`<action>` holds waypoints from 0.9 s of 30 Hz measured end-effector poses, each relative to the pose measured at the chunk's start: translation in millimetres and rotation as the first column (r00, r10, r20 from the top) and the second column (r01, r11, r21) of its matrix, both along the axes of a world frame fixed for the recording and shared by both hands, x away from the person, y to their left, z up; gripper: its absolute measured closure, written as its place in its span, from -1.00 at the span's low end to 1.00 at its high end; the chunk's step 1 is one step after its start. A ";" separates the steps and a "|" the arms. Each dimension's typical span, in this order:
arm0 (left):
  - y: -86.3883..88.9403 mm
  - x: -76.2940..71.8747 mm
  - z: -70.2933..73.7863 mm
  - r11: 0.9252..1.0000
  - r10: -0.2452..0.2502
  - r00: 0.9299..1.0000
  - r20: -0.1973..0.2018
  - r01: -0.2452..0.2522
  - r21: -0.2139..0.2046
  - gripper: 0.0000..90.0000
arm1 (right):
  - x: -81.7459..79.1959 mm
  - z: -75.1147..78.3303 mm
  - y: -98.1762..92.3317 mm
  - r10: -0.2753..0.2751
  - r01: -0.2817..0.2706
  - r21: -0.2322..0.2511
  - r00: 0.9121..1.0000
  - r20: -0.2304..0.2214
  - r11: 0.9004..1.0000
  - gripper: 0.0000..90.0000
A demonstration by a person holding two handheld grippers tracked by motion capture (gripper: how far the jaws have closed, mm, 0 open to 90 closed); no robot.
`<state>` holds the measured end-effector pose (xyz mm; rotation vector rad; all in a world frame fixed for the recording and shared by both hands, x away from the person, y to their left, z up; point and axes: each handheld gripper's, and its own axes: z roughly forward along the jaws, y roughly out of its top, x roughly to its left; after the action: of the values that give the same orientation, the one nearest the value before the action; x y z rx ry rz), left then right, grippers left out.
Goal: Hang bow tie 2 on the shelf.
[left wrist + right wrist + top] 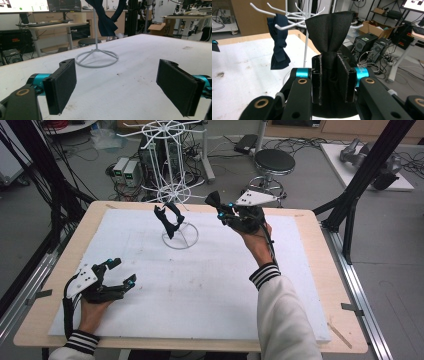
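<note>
A white wire rack (pixel 170 175) with hook arms stands at the back of the table on a ring base (pixel 96 58). A dark navy bow tie (pixel 169 219) (pixel 278 42) hangs from one of its hooks. My right gripper (pixel 220 206) (pixel 333 75) is raised to the right of the rack, shut on the knot of a black bow tie (pixel 331 30), whose wing fans out above the jaws. My left gripper (pixel 122 272) (pixel 116 87) rests low at the table's front left, open, with nothing between its pads (pixel 63 83).
A white foam sheet (pixel 200 280) covers the wooden table (pixel 45 305). Behind the table stand a black stool (pixel 274 162), computer boxes (pixel 126 170) and loose cables. Black frame posts (pixel 365 170) rise at the right.
</note>
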<state>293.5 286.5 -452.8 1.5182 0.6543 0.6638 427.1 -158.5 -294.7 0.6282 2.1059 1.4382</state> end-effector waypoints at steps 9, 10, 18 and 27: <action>0.2 0.0 -0.1 1.000 0.000 1.000 -0.001 0.000 -0.003 -0.63 | 1.2 8.9 4.2 -0.023 0.023 0.007 1.000 0.021 1.000 0.68; 0.2 0.0 -0.1 1.000 0.000 1.000 -0.001 0.000 -0.004 -0.63 | 1.8 9.0 4.7 -0.023 0.023 0.006 0.999 0.025 1.000 0.68; 0.3 0.2 -0.1 1.000 0.000 1.000 -0.003 0.000 -0.007 -0.63 | 3.1 13.7 10.0 -0.023 0.022 0.008 0.999 0.039 1.000 0.68; 0.6 0.2 -0.1 1.000 0.000 1.000 -0.004 0.000 -0.008 -0.63 | 6.5 17.5 15.8 -0.024 0.023 0.022 0.998 0.058 0.999 0.68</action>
<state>293.7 287.0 -453.0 1.5123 0.6595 0.6579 433.6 -142.7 -277.2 0.6101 2.0345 1.4506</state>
